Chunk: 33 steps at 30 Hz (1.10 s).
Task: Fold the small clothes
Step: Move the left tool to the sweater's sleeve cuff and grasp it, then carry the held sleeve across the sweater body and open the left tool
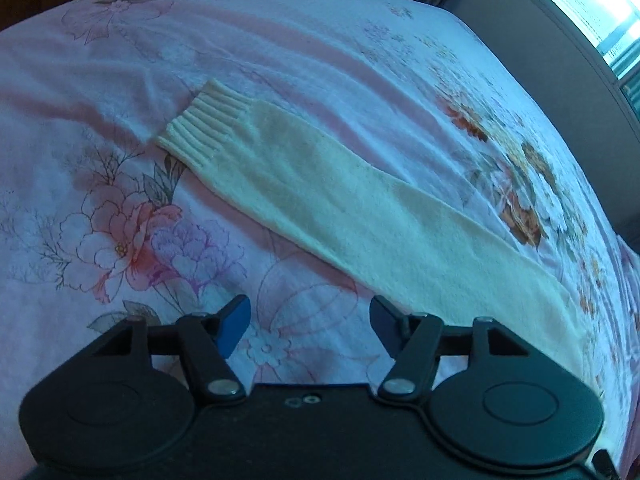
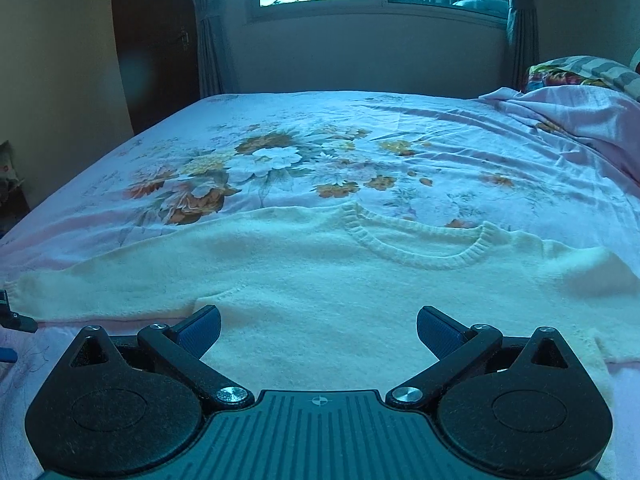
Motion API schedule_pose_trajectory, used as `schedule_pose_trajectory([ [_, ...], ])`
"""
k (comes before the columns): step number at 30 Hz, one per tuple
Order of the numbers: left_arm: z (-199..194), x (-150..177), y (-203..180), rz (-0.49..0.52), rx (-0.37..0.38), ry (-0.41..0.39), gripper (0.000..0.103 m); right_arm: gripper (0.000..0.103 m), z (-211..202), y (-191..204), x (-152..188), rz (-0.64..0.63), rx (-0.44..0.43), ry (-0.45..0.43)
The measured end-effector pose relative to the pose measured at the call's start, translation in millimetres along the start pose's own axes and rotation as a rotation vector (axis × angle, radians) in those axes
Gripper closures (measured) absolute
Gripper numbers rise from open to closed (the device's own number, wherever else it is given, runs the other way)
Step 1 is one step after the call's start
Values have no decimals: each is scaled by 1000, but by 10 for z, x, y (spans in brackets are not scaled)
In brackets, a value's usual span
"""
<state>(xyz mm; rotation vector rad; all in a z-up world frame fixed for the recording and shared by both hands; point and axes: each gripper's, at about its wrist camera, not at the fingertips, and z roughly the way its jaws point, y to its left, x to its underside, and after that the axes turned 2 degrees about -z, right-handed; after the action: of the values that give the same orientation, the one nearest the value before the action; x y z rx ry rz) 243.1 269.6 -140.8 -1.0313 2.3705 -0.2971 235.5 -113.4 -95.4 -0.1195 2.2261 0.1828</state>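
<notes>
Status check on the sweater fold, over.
Left tool open, empty. Right tool open, empty. Cream sweater flat on the bed, sleeve outstretched. Nothing in the way.

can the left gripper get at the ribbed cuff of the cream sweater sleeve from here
Probably yes: the left gripper is open and empty, and the ribbed cuff of the cream knitted sweater lies flat on the floral bedsheet, with nothing between them.

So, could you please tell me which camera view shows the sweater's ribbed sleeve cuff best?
The left wrist view: the ribbed cuff lies in full sight, flat on the floral bedsheet, ahead of the open left claw. The right wrist view shows the sweater's body and neckline, with that cuff barely visible at the frame's left edge.
</notes>
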Motion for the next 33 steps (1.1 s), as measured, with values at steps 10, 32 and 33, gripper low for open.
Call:
schedule_pose_trajectory([
  [10, 312, -316, 318, -230, 143, -91, 64, 0, 281, 106, 26, 2, -27, 27],
  [32, -228, 893, -2713, 647, 533, 17, 100, 0, 176, -524, 84, 96, 40, 31],
  [33, -183, 1121, -2802, 699, 553, 73, 100, 0, 135, -600, 108, 100, 50, 31],
])
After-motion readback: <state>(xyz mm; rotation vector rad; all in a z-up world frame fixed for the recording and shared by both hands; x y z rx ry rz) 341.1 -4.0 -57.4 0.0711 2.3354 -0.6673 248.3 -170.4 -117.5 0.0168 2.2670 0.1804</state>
